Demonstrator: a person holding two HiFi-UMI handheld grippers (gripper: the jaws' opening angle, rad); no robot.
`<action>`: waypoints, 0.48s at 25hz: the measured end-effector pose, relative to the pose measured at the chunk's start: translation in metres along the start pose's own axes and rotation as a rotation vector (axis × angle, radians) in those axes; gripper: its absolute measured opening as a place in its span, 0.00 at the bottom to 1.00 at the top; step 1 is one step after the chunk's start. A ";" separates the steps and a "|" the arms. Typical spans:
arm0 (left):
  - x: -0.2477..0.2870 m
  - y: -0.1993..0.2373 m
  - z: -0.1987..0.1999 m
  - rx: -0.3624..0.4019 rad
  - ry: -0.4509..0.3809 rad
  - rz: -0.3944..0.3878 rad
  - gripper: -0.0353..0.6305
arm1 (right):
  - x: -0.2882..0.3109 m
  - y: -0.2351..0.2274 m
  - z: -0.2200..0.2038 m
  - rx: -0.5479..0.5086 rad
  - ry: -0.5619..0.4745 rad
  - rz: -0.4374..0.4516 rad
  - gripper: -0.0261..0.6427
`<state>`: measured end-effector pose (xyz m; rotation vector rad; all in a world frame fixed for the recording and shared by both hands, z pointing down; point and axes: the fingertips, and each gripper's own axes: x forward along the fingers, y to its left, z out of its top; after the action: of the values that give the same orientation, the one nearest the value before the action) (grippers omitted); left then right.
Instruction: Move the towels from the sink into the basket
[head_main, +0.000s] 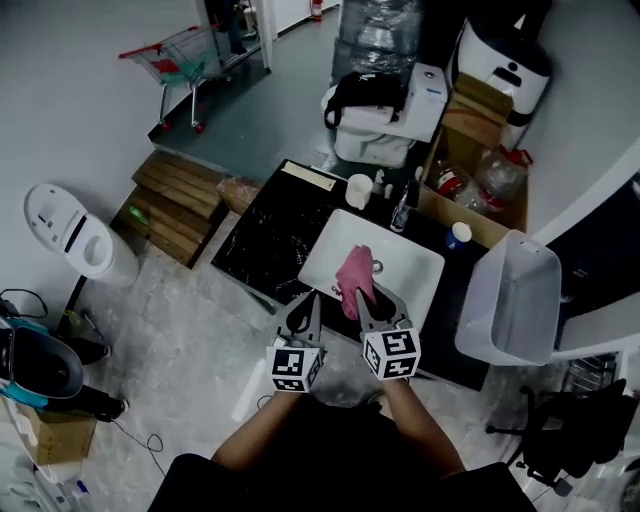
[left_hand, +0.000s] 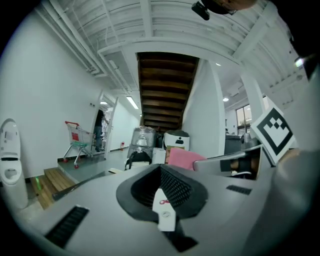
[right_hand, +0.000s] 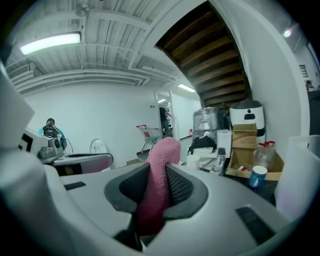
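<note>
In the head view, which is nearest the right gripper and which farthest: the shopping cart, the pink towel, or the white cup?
1. pink towel, held by the right gripper.
2. white cup, beyond the sink.
3. shopping cart, far upper left.

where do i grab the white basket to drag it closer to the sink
Grip the thin rim of the basket on its side nearest the sink, coming from above, one of the jaws inside, one outside: the top is open and the body looks too wide to span.
</note>
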<state>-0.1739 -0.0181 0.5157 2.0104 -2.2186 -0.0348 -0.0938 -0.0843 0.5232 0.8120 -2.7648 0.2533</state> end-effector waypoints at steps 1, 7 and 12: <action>0.006 -0.017 0.003 0.000 0.002 -0.011 0.07 | -0.011 -0.015 0.002 0.008 -0.004 -0.016 0.19; 0.046 -0.114 0.006 0.025 0.011 -0.105 0.07 | -0.072 -0.100 0.004 0.067 -0.026 -0.134 0.19; 0.075 -0.179 0.016 0.045 0.006 -0.155 0.07 | -0.107 -0.149 0.010 0.090 -0.055 -0.166 0.19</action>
<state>-0.0060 -0.1119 0.4861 2.1993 -2.0725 0.0035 0.0730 -0.1558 0.4980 1.0800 -2.7324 0.3307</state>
